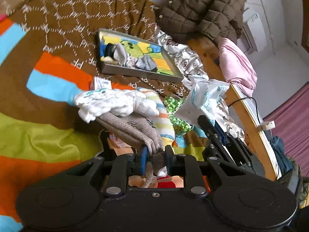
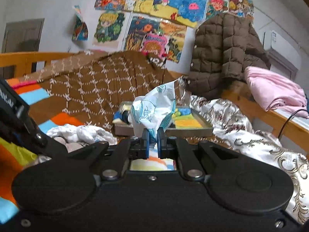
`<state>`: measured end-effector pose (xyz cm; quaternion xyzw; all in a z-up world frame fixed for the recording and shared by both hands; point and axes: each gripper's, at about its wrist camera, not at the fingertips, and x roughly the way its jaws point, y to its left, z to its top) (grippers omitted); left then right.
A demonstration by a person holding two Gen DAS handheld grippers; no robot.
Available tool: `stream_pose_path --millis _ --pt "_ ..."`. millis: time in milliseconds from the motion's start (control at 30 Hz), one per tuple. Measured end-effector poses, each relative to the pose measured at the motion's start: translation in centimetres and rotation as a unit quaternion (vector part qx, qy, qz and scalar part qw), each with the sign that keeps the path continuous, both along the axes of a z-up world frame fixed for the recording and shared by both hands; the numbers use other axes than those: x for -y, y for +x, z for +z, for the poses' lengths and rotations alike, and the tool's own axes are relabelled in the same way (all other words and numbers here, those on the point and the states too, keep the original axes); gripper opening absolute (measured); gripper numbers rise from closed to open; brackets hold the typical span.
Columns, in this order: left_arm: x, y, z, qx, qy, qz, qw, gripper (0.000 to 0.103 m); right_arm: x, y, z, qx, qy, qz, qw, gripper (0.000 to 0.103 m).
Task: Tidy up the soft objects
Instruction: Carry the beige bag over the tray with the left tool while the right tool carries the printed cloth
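A striped blanket (image 1: 38,135) is covering the bed, with a grey tray (image 1: 135,73) of socks lying on it. The left gripper (image 1: 155,161) is pinching a grey cloth (image 1: 133,129) beside a white sock (image 1: 108,104). The right gripper (image 2: 153,142) is clamping a crumpled white bag (image 2: 152,108), lifted in front of the tray.

Tray (image 1: 135,73) on bed (image 1: 38,139), socks (image 1: 123,55) seemingly inside, jacket (image 1: 200,9) behind.

A wooden-framed bed (image 1: 212,58) carries everything, spread with a brown patterned blanket (image 1: 77,19) and a striped bright cover (image 1: 38,135). On it lie a shallow grey tray (image 1: 143,73), white fluffy cloth (image 1: 108,104), green-dotted fabric (image 1: 177,116) and a silvery floral quilt (image 2: 241,127).
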<state>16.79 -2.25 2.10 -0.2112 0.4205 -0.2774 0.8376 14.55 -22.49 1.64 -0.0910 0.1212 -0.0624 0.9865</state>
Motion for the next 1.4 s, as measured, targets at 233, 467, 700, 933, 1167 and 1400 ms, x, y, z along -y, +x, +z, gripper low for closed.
stream_pose_path --millis 233,467,700,933,1167,1400 --pt "-0.3 -2.4 2.6 0.022 0.047 -0.006 0.9986 0.019 0.7 -1.1 0.5 0.021 0.014 -0.004 1.0 0.003" --pt "-0.3 -4.1 5.1 0.044 0.045 -0.013 0.9979 0.019 -0.2 -1.4 0.2 0.034 0.014 0.001 0.999 0.003" --pt "0.5 -5.3 7.4 0.069 0.048 -0.021 0.9962 0.019 -0.5 -2.4 0.1 0.052 0.021 0.002 0.998 0.003" --pt "0.9 -6.0 10.0 0.107 0.051 -0.023 0.9927 0.019 -0.4 -3.3 -0.2 0.07 0.031 -0.01 0.997 0.003" --pt "1.7 -5.9 12.2 0.146 0.075 -0.024 0.9862 0.019 -0.1 -4.1 -0.4 0.087 0.044 -0.024 0.995 0.003" --pt "2.9 -4.7 13.5 0.167 0.084 -0.028 0.982 0.019 -0.4 -4.5 -0.7 0.104 0.052 -0.026 0.993 0.003"
